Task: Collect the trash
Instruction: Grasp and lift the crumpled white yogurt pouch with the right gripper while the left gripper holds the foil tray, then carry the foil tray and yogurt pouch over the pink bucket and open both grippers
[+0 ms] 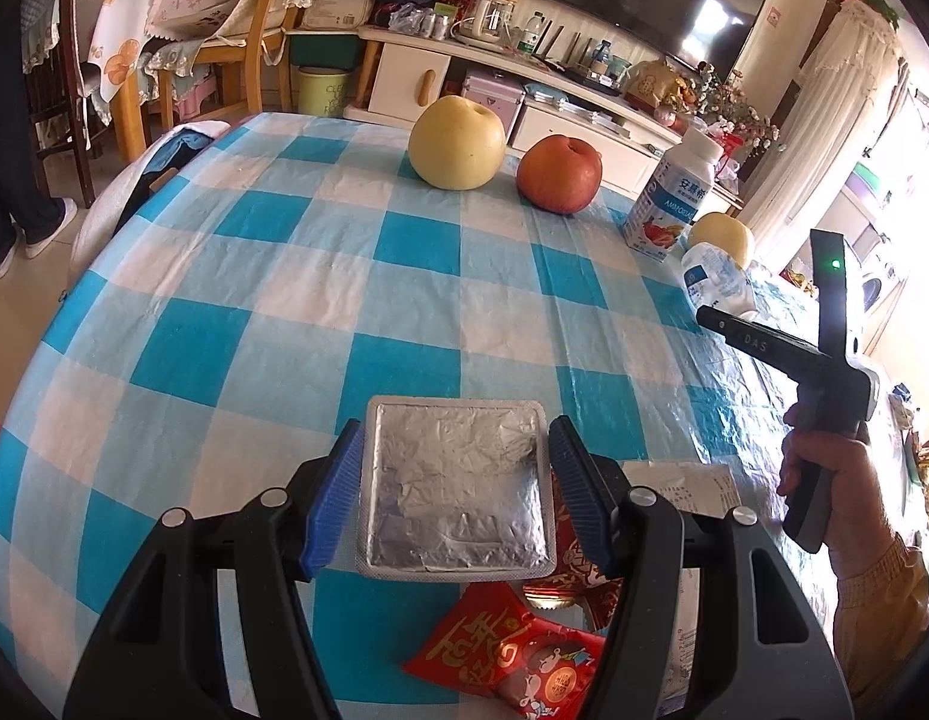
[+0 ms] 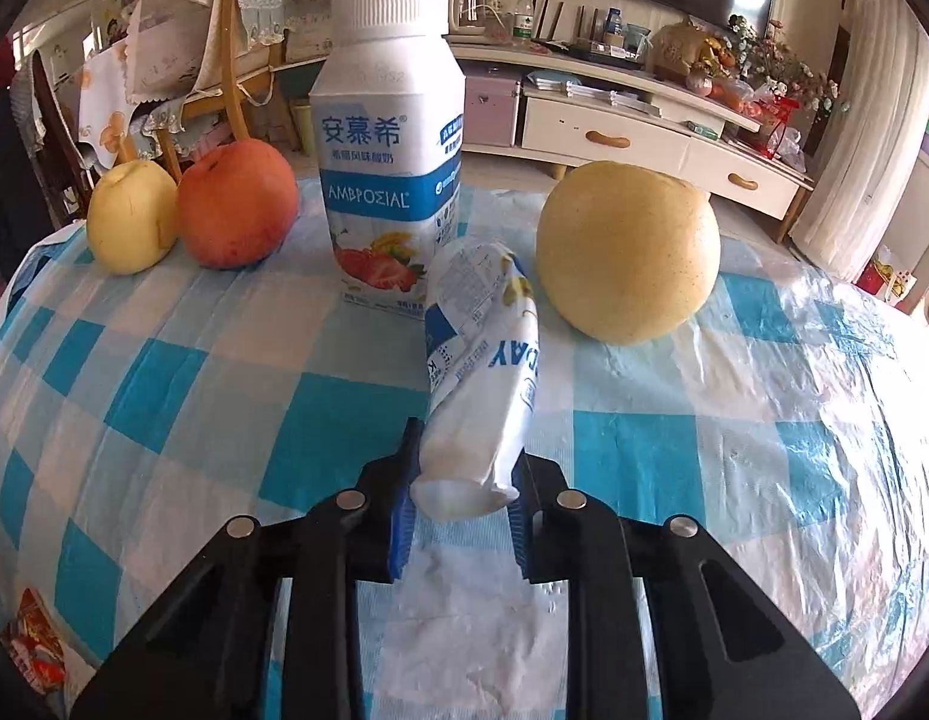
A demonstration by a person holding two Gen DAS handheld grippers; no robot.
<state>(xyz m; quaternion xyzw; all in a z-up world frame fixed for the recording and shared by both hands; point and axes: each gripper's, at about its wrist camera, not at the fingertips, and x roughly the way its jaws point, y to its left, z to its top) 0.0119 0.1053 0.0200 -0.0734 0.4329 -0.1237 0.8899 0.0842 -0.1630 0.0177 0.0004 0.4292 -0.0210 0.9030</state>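
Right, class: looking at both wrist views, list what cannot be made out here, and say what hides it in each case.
- Red snack packet, left wrist view: its right part is covered by the left tool.
- White paper, left wrist view: print too small to read, partly behind that tool's arm.
- Crumpled white wrapper, right wrist view: its underside and most of its lettering are folded away.
- Yogurt bottle, right wrist view: contents hidden by its opaque wall.

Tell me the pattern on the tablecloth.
The tablecloth is a check of blue, pale blue and white squares, shown best in the left wrist view.
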